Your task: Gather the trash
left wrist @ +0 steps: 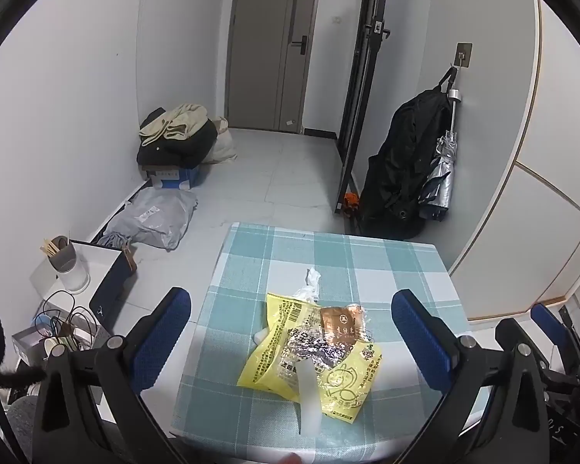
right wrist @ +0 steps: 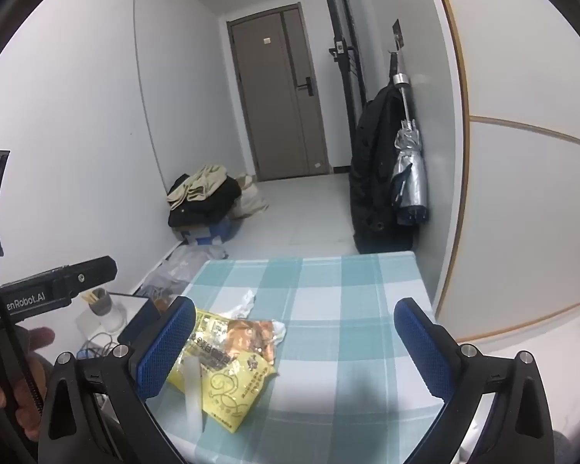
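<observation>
Left wrist view: desk [left wrist: 386,266] under a teal checked cloth, lying ahead of and below the left hand-held gripper [left wrist: 292,332], whose blue pads stand wide apart with nothing clamped. The trash sits between and just beyond those pads, gathered in one loose heap near the desk's near edge — judged to be placed so for a single pickup. Largest item is a yellow printed wrapper [left wrist: 274,355]; on it lies a clear wrapper with a brown label [left wrist: 338,326]; a translucent white strip [left wrist: 309,394] lies across the front; a crumpled white tissue [left wrist: 311,282] sits at the far side.

Right wrist view: right hand-held gripper [right wrist: 294,344] likewise spread open and empty. Here the heap lies against its left pad, not centred — bare cloth fills the gap. This view alone shows the left tool's body [right wrist: 54,282] and the person's hand [right wrist: 38,338] on it; the left view alone shows the full wrapper outline.
</observation>
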